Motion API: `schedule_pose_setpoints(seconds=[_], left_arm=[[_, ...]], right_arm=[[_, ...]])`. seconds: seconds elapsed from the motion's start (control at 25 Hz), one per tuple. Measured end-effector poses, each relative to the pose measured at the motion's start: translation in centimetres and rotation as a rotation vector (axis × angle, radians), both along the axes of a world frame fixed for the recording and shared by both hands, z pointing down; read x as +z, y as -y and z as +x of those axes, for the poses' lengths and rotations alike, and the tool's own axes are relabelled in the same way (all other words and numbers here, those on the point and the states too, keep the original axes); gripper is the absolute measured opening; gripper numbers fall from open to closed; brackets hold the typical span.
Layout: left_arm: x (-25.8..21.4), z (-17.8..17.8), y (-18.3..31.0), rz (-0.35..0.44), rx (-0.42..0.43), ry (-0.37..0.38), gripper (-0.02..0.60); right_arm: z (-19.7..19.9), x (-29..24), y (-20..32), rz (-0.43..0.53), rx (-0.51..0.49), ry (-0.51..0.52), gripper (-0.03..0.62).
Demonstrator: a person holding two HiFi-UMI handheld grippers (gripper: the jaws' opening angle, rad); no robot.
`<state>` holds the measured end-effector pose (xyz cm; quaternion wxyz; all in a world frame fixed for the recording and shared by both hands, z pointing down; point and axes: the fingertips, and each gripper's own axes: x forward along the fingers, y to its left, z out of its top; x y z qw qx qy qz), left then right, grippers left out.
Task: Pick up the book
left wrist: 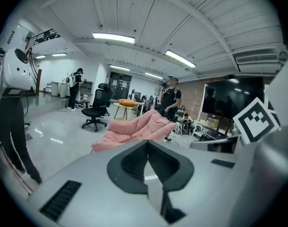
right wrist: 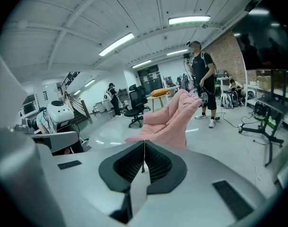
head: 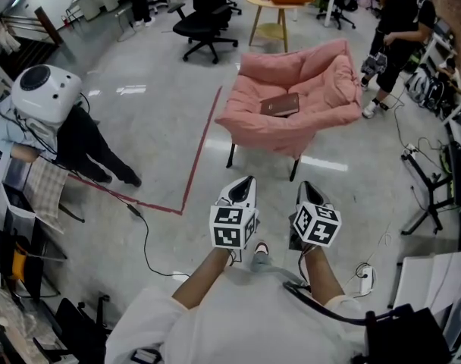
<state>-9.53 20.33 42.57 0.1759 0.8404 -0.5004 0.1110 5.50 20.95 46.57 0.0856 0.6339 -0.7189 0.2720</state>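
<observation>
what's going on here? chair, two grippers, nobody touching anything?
A person holds the left tongs and right tongs out in front, both shut and empty, pointed toward a pink chair some way ahead. The brown book lies flat on the chair's seat, untouched, so the pickup has not yet begun. Another person stands beside the chair, to its right in the head view.

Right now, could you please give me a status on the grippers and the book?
Left hand-held gripper shut, empty; right hand-held gripper same. Book flat on pink chair seat, ahead, untouched. Only floor between; person stands right of chair.
</observation>
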Motion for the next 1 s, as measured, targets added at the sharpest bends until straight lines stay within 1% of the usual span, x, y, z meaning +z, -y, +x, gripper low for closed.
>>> schedule_pose_setpoints(seconds=[0.12, 0.36, 0.68, 1.0], left_arm=[[0.7, 1.0, 1.6, -0.008, 0.010, 0.020, 0.008], [1.2, 2.6, 5.0, -0.025, 0.007, 0.021, 0.008], [1.7, 4.5, 9.2, -0.032, 0.002, 0.023, 0.008], [2.8, 4.6, 12.0, -0.053, -0.008, 0.026, 0.008]], right_arm=[[1.8, 0.5, 2.1, -0.005, 0.020, 0.013, 0.029], [4.6, 0.7, 5.9, -0.014, 0.036, 0.035, 0.029], [5.9, 1.4, 9.9, -0.033, 0.013, 0.035, 0.029], [6.4, 2.3, 12.1, -0.053, -0.004, 0.028, 0.029]])
